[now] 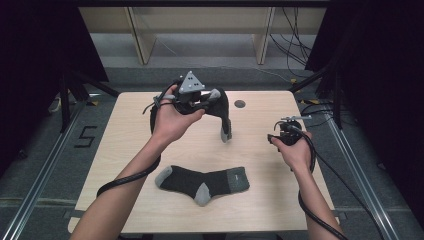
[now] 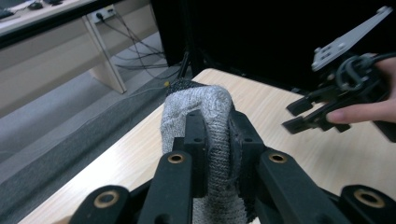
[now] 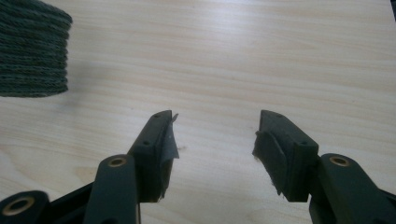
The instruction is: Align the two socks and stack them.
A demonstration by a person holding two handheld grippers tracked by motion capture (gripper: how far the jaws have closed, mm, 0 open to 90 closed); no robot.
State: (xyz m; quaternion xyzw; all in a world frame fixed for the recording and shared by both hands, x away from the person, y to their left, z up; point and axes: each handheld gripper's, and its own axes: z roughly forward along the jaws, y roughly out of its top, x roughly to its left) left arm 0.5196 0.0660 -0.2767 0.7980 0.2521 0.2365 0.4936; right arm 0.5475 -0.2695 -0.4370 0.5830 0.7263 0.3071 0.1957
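You've got sock no. 1 [image 1: 222,112] lifted off the table [image 1: 260,200], L gripper [image 1: 207,100] pinching its grey toe [image 2: 205,107]; it hangs near-vertical, cuff down twd 6 o'clock. R gripper [image 1: 275,137] at 3 o'clock of the table, jaws spread, nothing btwn. Sock no. 2 [image 1: 205,181] lies flat at 6 o'clock, long axis 9-to-3, cuff twd 3. Likely next: lay no. 1 along that axis, or catch its cuff w/ R.

Lifted sock [image 1: 223,111] hangs behind flat sock [image 1: 204,181] (on table [image 1: 125,150]).
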